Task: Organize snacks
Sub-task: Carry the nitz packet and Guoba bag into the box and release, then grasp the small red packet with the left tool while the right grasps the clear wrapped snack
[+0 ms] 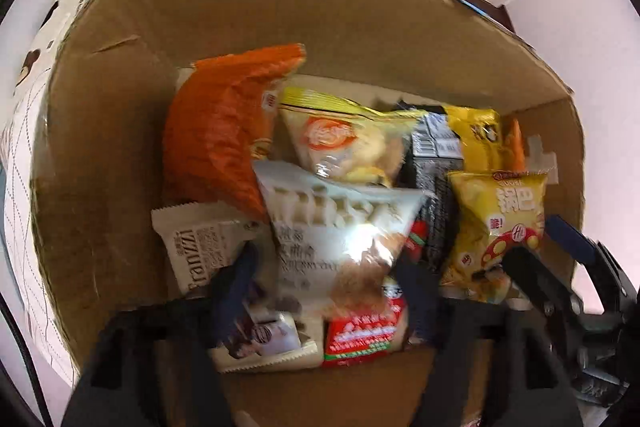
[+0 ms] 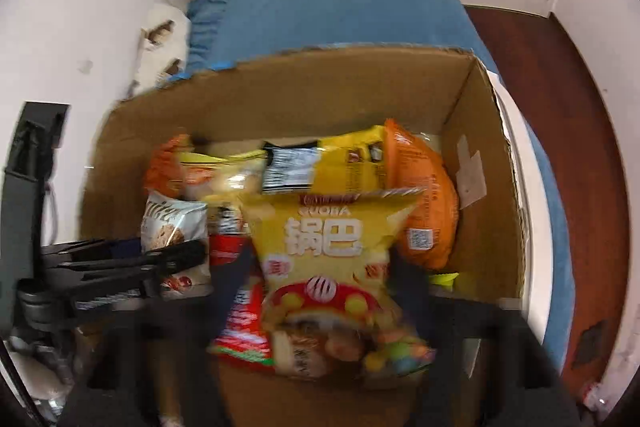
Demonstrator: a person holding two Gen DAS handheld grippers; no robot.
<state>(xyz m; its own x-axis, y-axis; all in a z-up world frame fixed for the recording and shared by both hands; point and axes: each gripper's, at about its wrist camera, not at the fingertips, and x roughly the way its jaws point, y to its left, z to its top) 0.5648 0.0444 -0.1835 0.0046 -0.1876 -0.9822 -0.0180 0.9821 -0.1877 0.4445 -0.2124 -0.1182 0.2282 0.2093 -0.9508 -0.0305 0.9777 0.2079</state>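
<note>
Nearest each lens stand the two dark fingers of its own gripper. The left gripper point(image 1: 328, 291) is clamped on a white crinkled snack bag with grey Chinese print point(image 1: 340, 227), held over the open brown cardboard box point(image 1: 120, 131). The right gripper point(image 2: 320, 291) is clamped on a yellow crinkled snack bag point(image 2: 332, 267) printed "GUOBA" and "锅巴", also held over the box point(image 2: 472, 115).

Beneath the white bag lie two small packets: one red-and-green packet with white writing point(image 1: 360, 339) and one cream wafer packet picturing dark biscuits point(image 1: 264, 343). Just left lies one beige packet lettered "Franzzi" point(image 1: 200, 247).

Farther in, the left view shows one large orange crinkled bag point(image 1: 224, 131), one clear bag with a yellow top and an orange round label point(image 1: 344, 143), and one dark box bearing a barcode point(image 1: 432, 155). The right view shows a second orange bag with a QR code point(image 2: 424, 203) against the right wall.

Beyond the box lies blue fabric point(image 2: 332, 11). Motion blur hides the finer print.
</note>
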